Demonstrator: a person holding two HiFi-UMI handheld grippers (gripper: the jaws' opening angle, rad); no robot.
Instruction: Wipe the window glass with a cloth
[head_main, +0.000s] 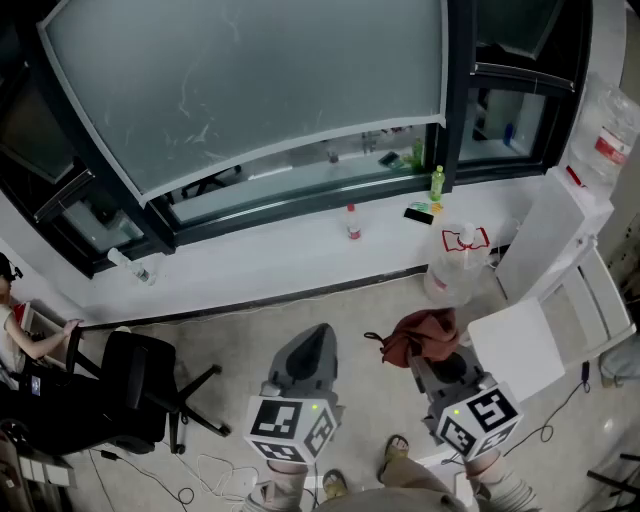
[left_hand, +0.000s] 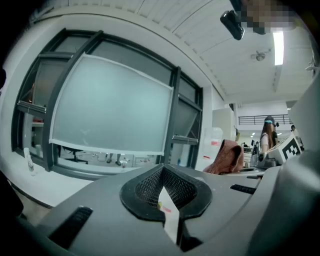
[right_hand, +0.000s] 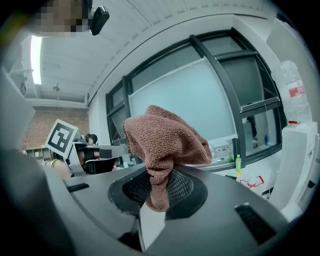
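Cloth (right_hand: 165, 145): rough brown terry. Window glass (head_main: 250, 90): frosted, matt. Right tongs (right_hand: 150, 202): matt grey plastic, mesh-textured inside.

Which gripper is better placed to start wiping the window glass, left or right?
Right. The right gripper is shut on the brown cloth, facing the window glass; the left gripper is shut and empty.

No words or numbers can be read. The jug (head_main: 606, 135) bears a red label, its print too small to make out. The bottle (head_main: 353, 222) has a red band, perhaps a label. The left cube (head_main: 290, 428) and right cube (head_main: 478, 418) carry black-and-white square codes.
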